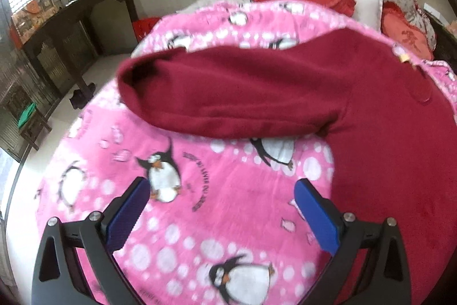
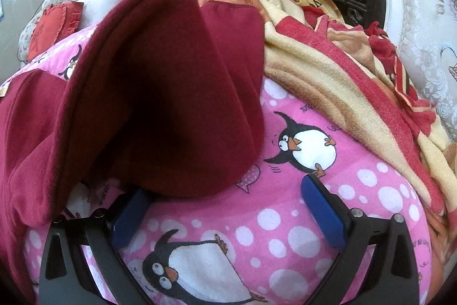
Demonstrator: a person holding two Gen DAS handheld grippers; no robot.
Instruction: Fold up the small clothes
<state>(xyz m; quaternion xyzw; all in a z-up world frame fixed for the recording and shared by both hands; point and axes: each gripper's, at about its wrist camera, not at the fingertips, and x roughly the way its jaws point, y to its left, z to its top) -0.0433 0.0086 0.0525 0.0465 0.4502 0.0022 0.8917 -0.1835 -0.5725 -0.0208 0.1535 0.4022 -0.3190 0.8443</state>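
Both the left gripper (image 1: pixel 221 192) and the right gripper (image 2: pixel 225 202) stand wide open, holding nothing, above the pink penguin blanket (image 1: pixel 200 219) on the bed, where the maroon fleece garment (image 1: pixel 257 93) lies spread, one sleeve extended.

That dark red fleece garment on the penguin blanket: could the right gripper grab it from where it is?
Probably yes. The right gripper is open, and the dark red fleece garment lies just ahead, draping over its left finger, nothing between them.
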